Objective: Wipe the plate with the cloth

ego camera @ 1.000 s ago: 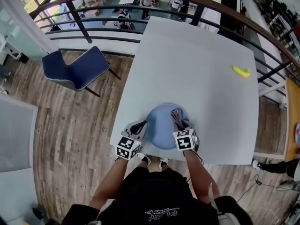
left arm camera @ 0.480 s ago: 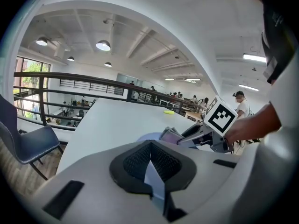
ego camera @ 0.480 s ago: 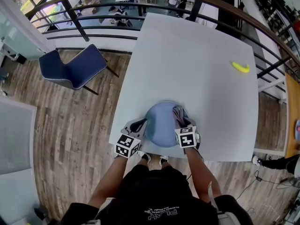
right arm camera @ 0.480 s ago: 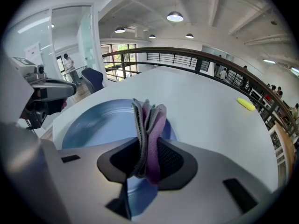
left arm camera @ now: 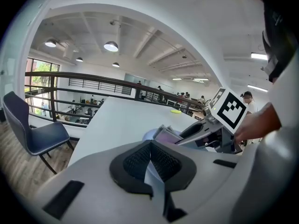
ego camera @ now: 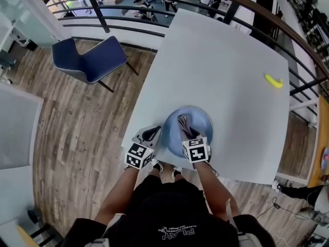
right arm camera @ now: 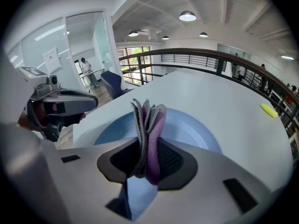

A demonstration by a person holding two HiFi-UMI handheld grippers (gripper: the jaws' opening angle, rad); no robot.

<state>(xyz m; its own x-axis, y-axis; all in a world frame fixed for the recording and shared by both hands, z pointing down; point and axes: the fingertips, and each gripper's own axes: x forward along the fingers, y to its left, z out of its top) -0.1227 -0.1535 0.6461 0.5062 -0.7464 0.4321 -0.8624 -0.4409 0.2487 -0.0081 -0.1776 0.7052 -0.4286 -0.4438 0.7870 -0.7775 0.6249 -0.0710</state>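
Plate: blue, at the near edge of the table.
Left gripper: jaws clamped on the plate's left rim.
Right gripper: jaws pinching the folded cloth, over the plate.

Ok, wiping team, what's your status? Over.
Right gripper shut on cloth, over plate. Left gripper shut on plate rim. Banana far off, nothing in the way.
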